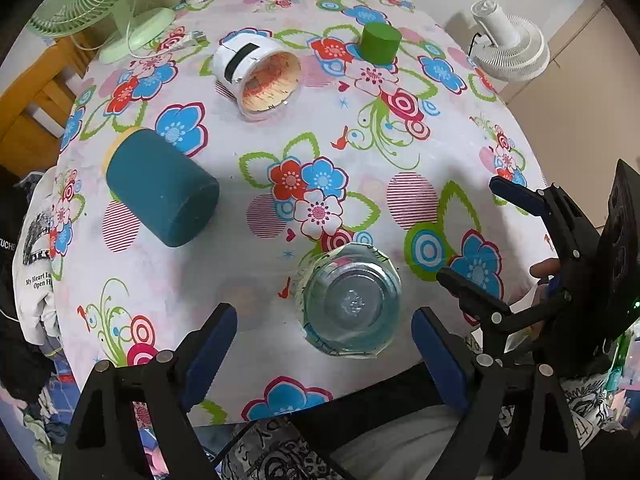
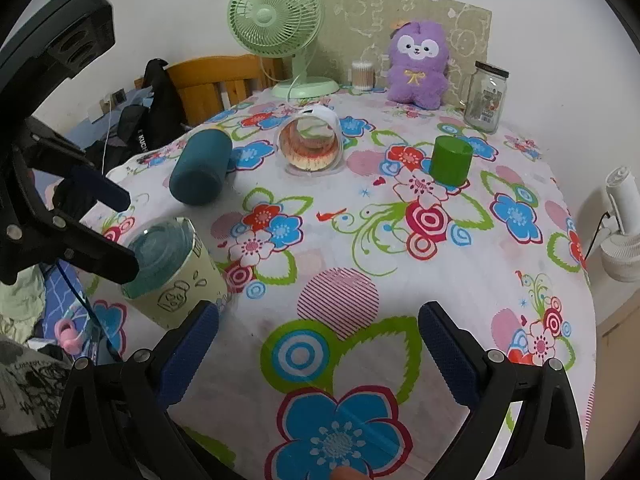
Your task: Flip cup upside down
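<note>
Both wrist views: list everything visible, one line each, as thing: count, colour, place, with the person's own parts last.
clear cup: 1, clear with pale label, upside down at near edge, by the left gripper
teal cup: 1, teal, on its side, left part of table
white cup: 1, white with black strip, on its side, mid table
green cup: 1, green, closed end up, far right of centre
tablecloth: 1, white with flowers, over table
green fan: 1, pale green, far left edge
plush toy: 1, purple, far edge
glass jar: 1, clear, far right
cotton swab tub: 1, clear, beside the fan
white fan: 1, white, off table right
left gripper: 1, black, blue fingers, open
right gripper: 1, black, blue fingers, open
</note>
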Motion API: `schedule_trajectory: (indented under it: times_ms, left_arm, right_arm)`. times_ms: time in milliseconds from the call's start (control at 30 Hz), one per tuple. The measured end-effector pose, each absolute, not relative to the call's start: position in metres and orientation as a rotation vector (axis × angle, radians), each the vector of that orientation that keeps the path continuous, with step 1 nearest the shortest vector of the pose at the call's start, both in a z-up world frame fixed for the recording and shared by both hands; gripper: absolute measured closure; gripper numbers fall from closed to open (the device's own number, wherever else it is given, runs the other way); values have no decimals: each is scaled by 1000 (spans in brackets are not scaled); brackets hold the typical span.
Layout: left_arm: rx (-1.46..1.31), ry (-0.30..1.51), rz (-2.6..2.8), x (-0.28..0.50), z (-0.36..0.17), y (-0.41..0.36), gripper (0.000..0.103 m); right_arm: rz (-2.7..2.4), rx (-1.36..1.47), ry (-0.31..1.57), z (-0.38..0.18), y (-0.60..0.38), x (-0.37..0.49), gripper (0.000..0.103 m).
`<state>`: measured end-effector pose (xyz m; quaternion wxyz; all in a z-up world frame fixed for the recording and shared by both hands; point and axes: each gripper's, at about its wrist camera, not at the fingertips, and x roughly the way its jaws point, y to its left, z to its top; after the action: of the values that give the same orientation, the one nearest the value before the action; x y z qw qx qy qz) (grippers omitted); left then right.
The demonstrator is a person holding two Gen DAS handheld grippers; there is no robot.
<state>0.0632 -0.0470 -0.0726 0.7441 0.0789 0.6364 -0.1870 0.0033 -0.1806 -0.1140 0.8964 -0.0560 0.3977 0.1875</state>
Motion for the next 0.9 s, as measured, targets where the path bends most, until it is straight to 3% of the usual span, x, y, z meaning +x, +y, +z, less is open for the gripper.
schedule_trajectory:
  times_ms: [267,900]
  left_arm:
    - [151,1312,-399,59,-62,-38,12]
    - [35,867,-344,26,-35,-16,0]
  right_arm:
    - [372,-114,817,-104,-175,3,2]
    - [263,-134,718,-64,-173,-11,2]
